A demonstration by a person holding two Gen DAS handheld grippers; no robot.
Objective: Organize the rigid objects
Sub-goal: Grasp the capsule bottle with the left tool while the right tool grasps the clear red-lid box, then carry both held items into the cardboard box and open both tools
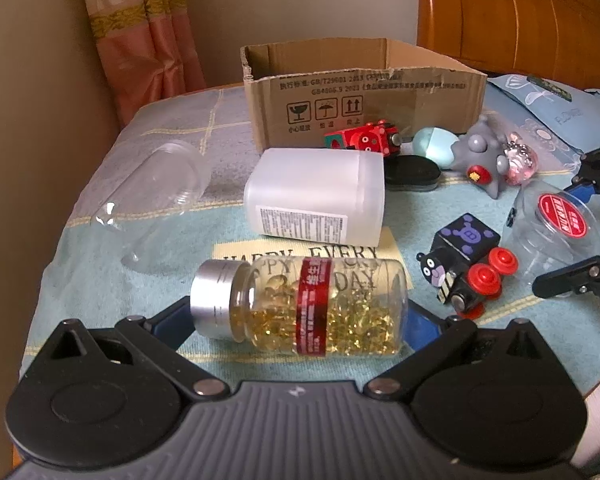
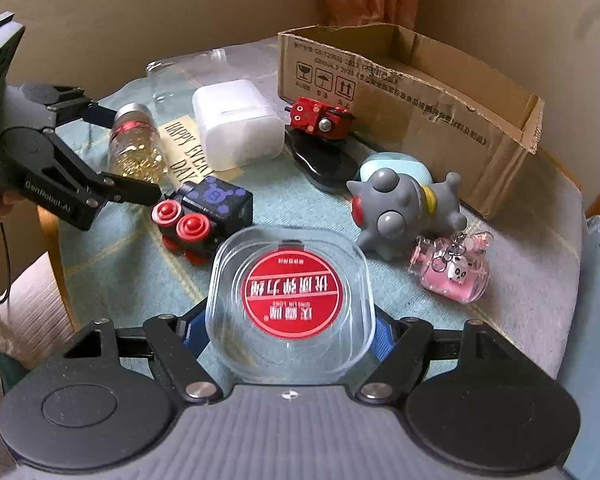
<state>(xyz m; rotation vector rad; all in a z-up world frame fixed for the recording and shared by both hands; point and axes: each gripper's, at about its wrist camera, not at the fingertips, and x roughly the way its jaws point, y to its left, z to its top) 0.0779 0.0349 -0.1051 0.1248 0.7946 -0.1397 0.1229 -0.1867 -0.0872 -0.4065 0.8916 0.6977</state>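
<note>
you've got two things in hand at once. the right tongs (image 2: 291, 326) pinch the clear square plastic tub with the round red label (image 2: 290, 300), blue pads on its two opposite side walls, down near its base. it sits well in front of the open brown cardboard box (image 2: 420, 92), just in front of the black toy train block with red wheels (image 2: 204, 212). it looks empty, so very light, but thin-walled & glossy: it'll flex and can pop out if you squeeze harder. grip looks ok, keep it level.

the left tongs (image 1: 300, 316) straddle the clear glass-look bottle of gold capsules w/ silver cap & red band (image 1: 304, 304), which lies on its side on the bed cover (image 1: 100, 288), in front of the box w/ the frosted white plastic jar (image 1: 320, 196) between them. one pad is at the cap end, the other at the base end; can't tell if they press yet or just stand spread beside it. this one's heavier (about half full), stiff, smooth & round, so it'll want to roll or slip lengthwise. end-to-end hold is long; across the body by the red band would prob be steadier. if it's glass, don't drop it in.

box is open-topped and looks roomy; the red toy car (image 2: 320, 118) sits right against its front wall, so lift over it.
</note>
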